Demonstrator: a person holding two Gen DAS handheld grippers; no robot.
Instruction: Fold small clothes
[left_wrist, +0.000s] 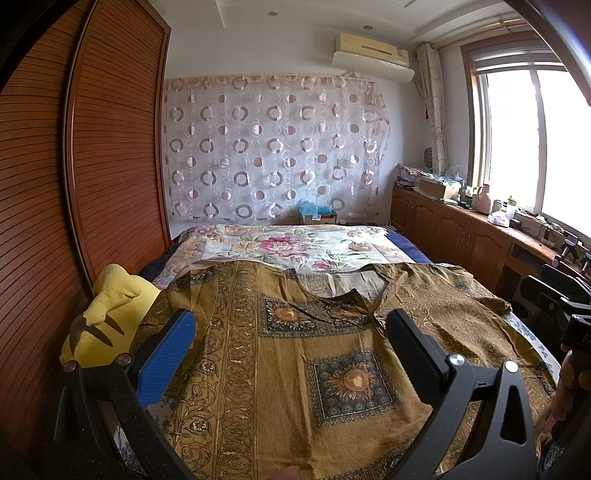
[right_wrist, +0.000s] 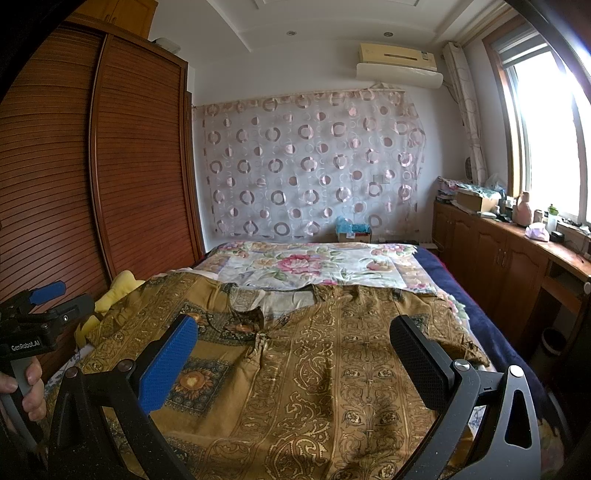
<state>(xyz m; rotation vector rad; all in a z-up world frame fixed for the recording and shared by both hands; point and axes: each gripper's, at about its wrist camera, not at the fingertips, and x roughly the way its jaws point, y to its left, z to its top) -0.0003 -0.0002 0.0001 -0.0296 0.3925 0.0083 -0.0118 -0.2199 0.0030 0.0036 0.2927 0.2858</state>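
The ochre patterned blouse (right_wrist: 295, 369) lies flat beneath both spread-fingered grippers, left gripper (left_wrist: 291, 354) and right gripper (right_wrist: 295, 362) (empty), likely light and limp; pinch a sleeve edge outboard of each outer finger.

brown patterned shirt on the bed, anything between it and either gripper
Nothing visible. The brown patterned shirt lies spread flat, and the open left gripper and right gripper hover directly over it. The yellow plush toy sits beside its left edge, clear of both.

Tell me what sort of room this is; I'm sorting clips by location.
A bedroom, most likely: a bed with a floral cover, a louvred wooden wardrobe beside it, and a curtained window.
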